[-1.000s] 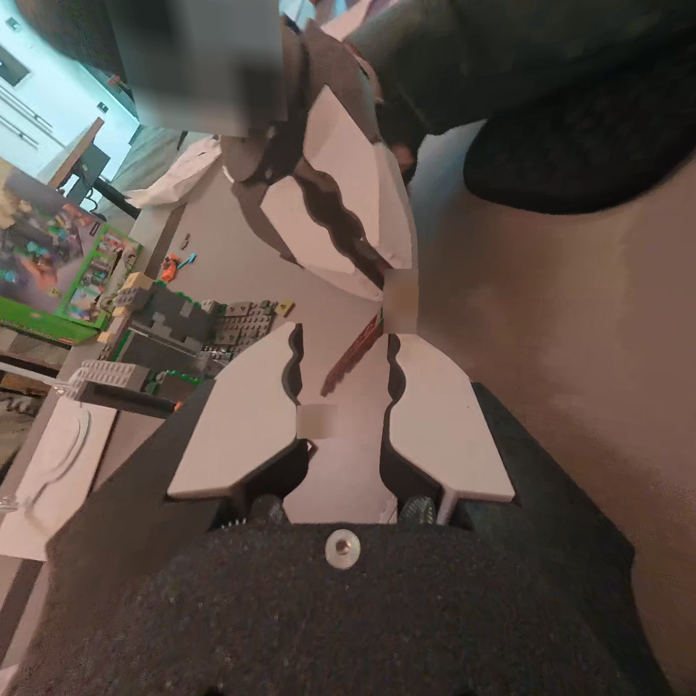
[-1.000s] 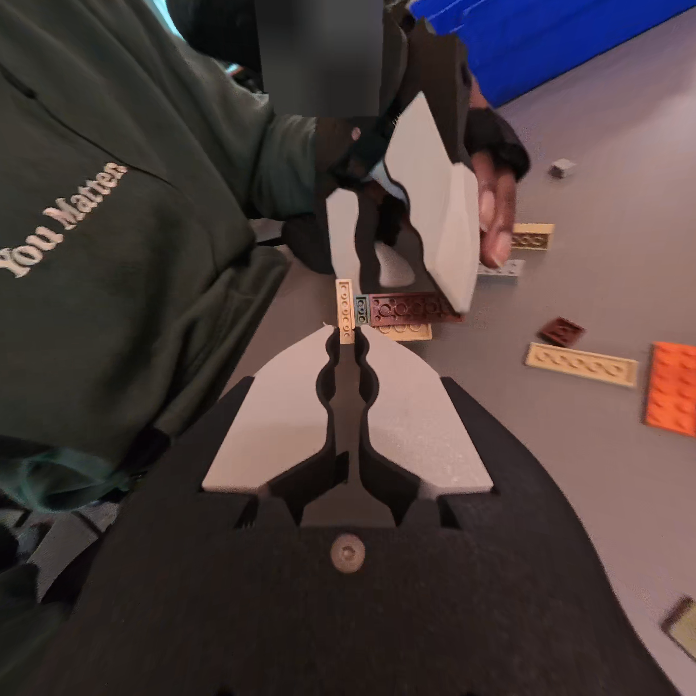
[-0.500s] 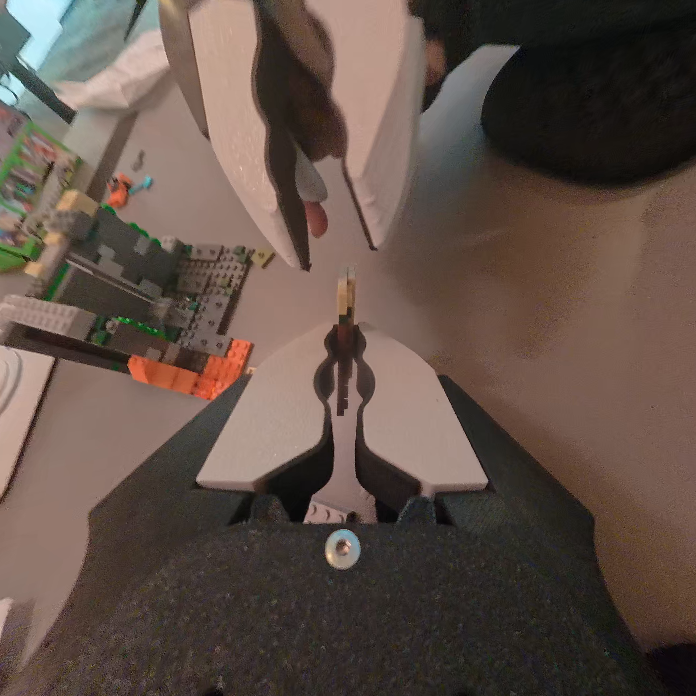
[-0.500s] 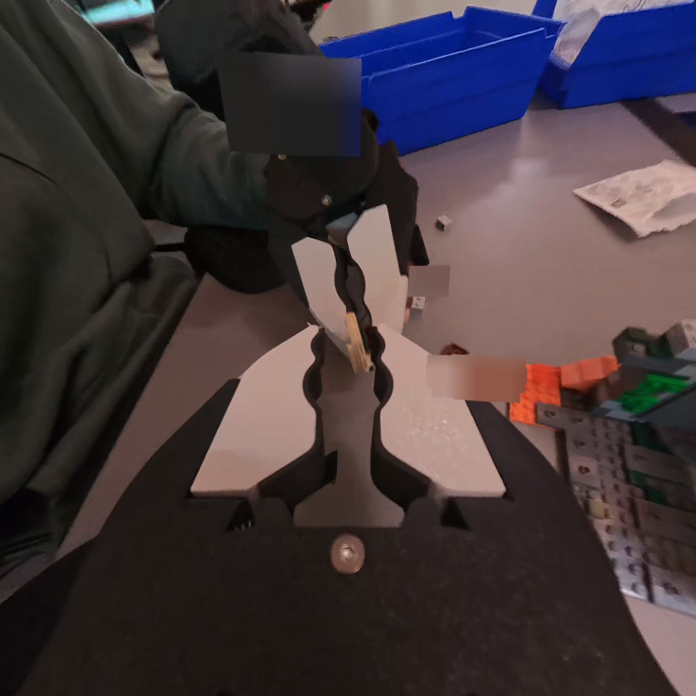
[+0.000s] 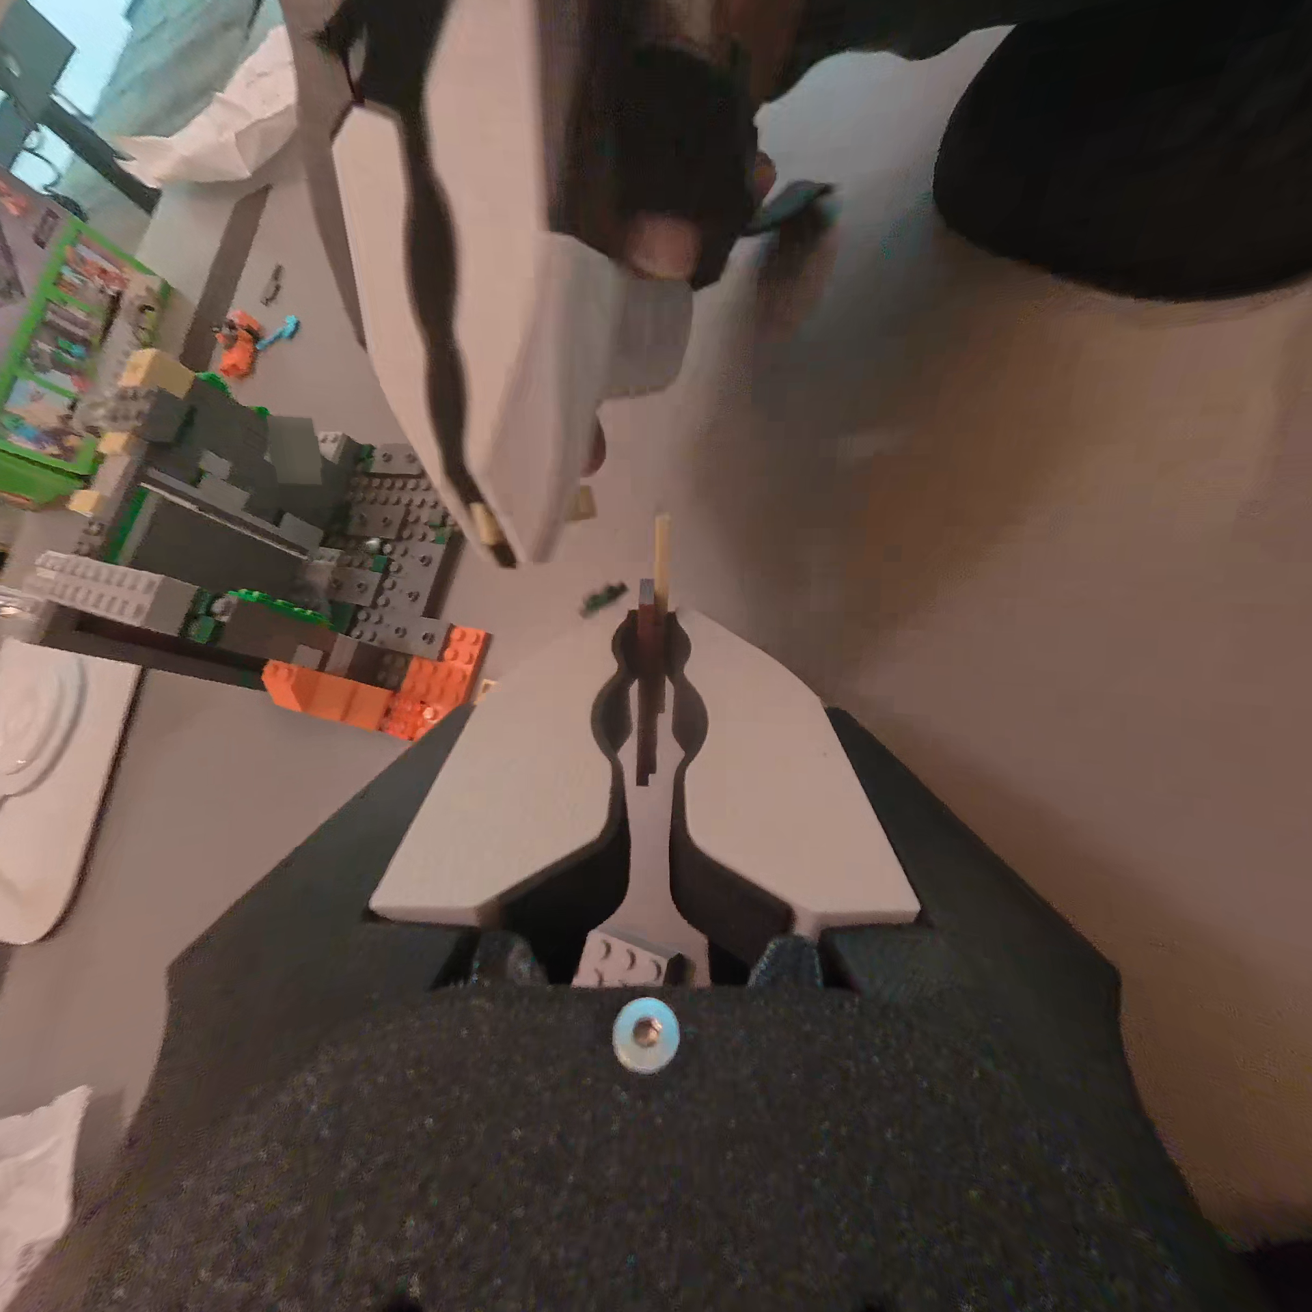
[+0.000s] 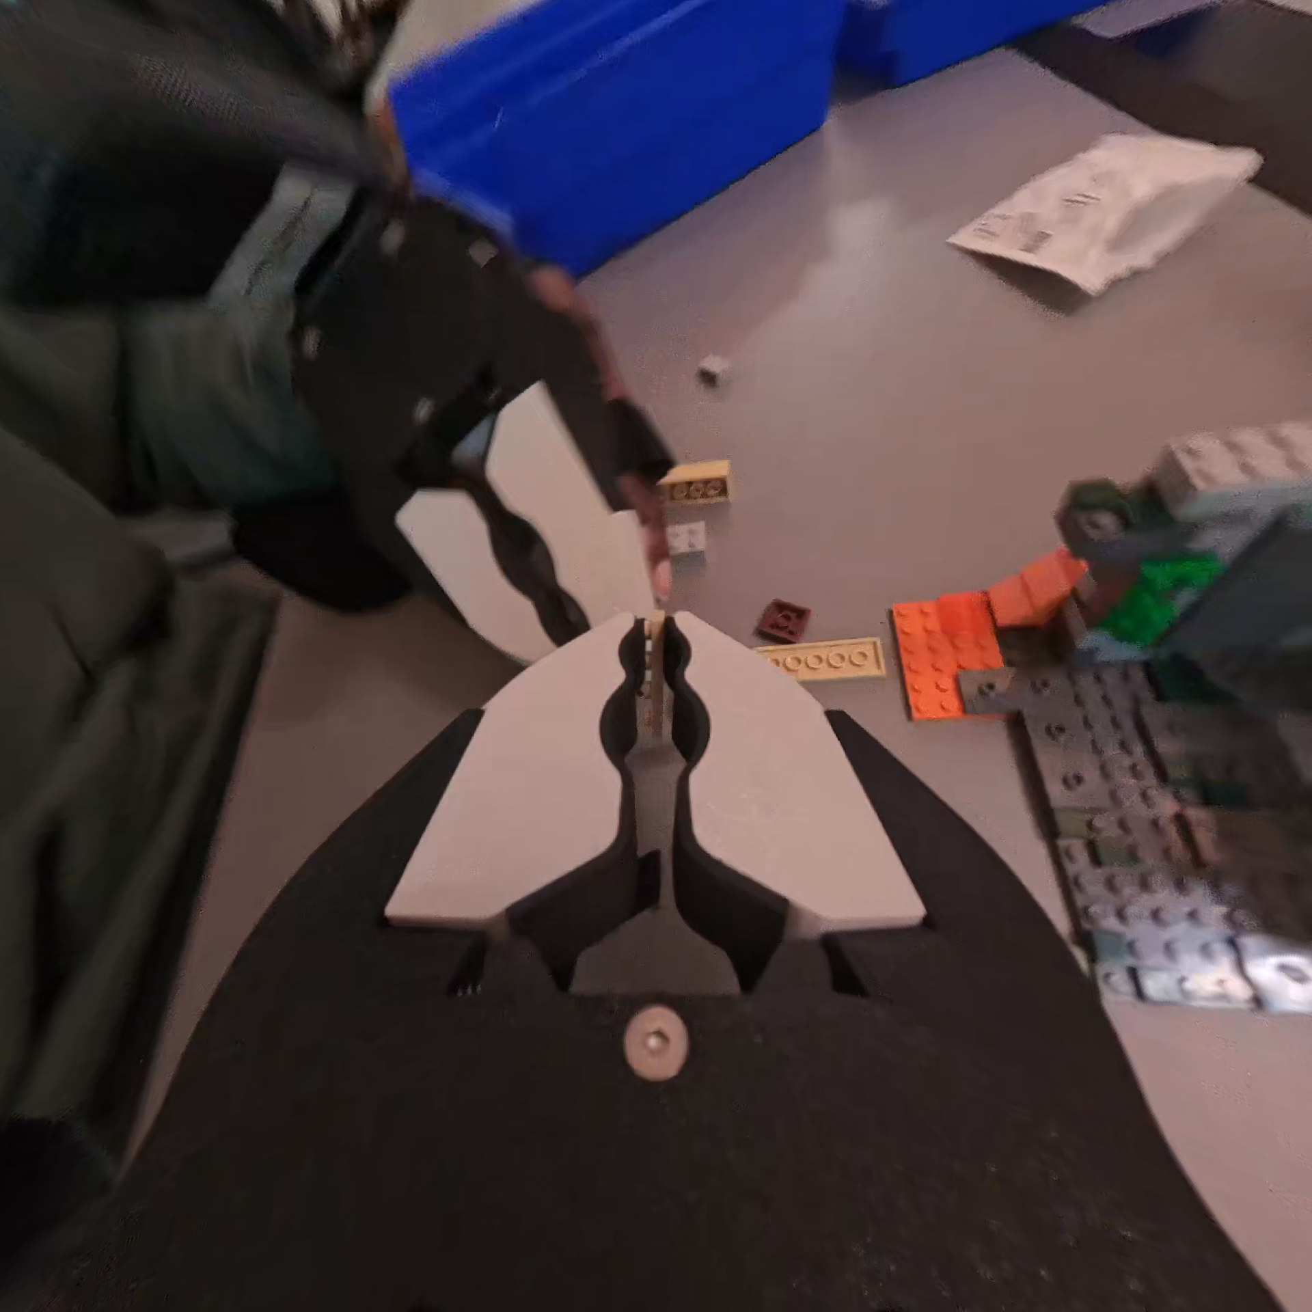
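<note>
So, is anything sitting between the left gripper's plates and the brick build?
Yes: the right gripper, shut on a tan plate, hangs between the brown-and-tan plates and the brick build, and a small green piece lies on the table by the left gripper.

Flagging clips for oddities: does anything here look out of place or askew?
Mild only: a small dark green piece lies alone on the grey table, apart from the brick model. Tan plates and a dark red square plate lie scattered. No damage is visible.
</note>
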`<state>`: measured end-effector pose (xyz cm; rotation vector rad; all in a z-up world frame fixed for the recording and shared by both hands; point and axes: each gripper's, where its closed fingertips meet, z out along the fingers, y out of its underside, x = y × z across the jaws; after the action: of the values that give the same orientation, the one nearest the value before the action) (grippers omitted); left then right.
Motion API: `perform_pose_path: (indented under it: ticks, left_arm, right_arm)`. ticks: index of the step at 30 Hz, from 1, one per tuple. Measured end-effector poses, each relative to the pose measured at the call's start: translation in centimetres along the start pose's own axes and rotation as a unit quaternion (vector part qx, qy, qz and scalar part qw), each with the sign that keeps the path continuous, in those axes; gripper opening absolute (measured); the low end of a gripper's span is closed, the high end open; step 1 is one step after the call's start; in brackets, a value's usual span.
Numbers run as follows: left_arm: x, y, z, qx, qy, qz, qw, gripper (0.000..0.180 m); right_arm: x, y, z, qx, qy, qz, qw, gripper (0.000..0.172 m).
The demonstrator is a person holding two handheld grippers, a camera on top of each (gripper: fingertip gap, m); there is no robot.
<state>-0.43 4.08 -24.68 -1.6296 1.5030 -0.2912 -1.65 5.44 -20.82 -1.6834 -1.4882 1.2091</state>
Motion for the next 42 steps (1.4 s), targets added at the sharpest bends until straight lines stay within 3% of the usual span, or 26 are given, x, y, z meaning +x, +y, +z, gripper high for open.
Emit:
perform_pose_path:
  ticks: [2,4,7,16,19,23,30,35,38,42]
  left_arm:
    - [-0.3,0.0,-0.2,-0.001,-0.006,-0.001,1.0,0.006]
    - [-0.6,0.1,-0.3,0.0,-0.011,-0.005,1.0,0.006]
    - [-1.1,0.4,-0.5,-0.001,-0.014,-0.019,1.0,0.006]
    - [-1.3,1.0,-0.5,-0.004,-0.002,-0.048,0.999,0.006]
    - [-1.0,0.9,-0.4,-0.003,0.007,-0.055,0.998,0.006]
    - [-0.9,0.9,-0.4,0.002,0.016,-0.067,0.998,0.006]
    - [-0.2,-0.2,-1.1,0.054,0.071,-0.117,0.989,0.011]
    - [0.8,-0.4,-0.9,0.059,0.114,-0.141,0.982,0.006]
    - [1.0,-0.5,-1.0,0.057,0.147,-0.196,0.968,0.005]
    - [0.4,-1.6,-2.3,0.114,0.205,-0.295,0.926,0.006]
  right_arm:
    - [0.6,-0.6,-0.7,0.044,-0.03,0.076,0.996,0.004]
    - [2.1,-0.6,-1.2,0.054,0.005,0.084,0.995,0.004]
    - [1.9,0.3,-1.5,0.015,0.018,0.037,0.999,0.005]
    - [-0.2,2.9,0.2,-0.072,0.015,-0.123,0.99,0.029]
    - [-0.6,2.3,0.8,-0.061,0.031,-0.17,0.983,0.026]
    - [-0.8,1.7,1.1,-0.055,0.059,-0.219,0.972,0.004]
    - [-1.5,2.4,-0.3,-0.072,0.001,-0.161,0.984,0.002]
    - [-1.9,3.3,0.0,-0.102,-0.01,-0.167,0.981,0.002]
    - [-2.1,3.5,0.0,-0.11,-0.002,-0.193,0.975,0.002]
    - [-2.8,2.0,-0.4,-0.1,0.05,-0.288,0.951,0.004]
